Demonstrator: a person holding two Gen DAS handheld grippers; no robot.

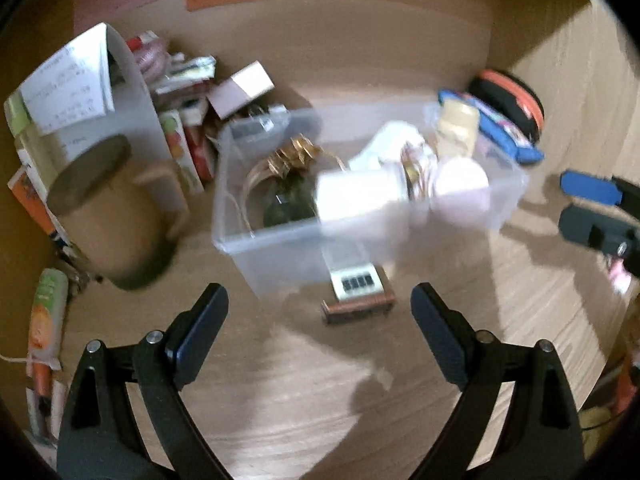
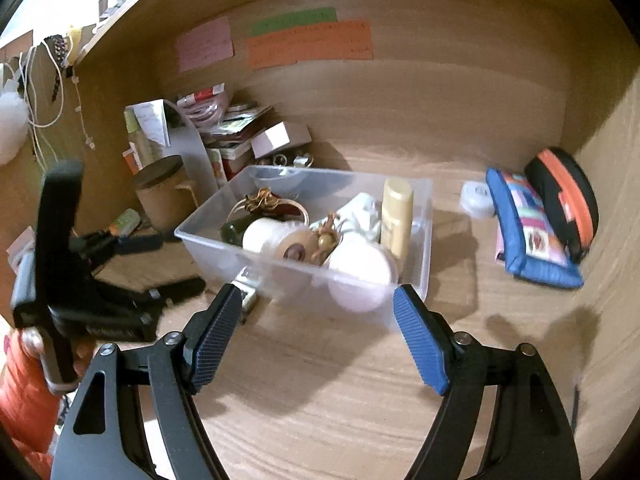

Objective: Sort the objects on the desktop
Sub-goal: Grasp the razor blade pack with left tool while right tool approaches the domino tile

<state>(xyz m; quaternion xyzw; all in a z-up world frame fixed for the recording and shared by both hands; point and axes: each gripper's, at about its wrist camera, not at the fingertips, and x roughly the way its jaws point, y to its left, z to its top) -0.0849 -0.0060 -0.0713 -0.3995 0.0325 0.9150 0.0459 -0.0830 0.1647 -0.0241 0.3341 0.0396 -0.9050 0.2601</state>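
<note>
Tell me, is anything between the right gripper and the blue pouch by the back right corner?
Nothing visible. The right gripper is open and empty over bare desk. The blue pouch lies to the right of the clear bin, which stands off to the side of that path.

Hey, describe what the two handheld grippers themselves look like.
Both are black plastic, each with two curved arms joined by silver rivets. The left gripper has dark navy textured pads on its jaws; the right gripper has brighter blue cross-hatched ones. An orange sleeve shows behind the left.
</note>
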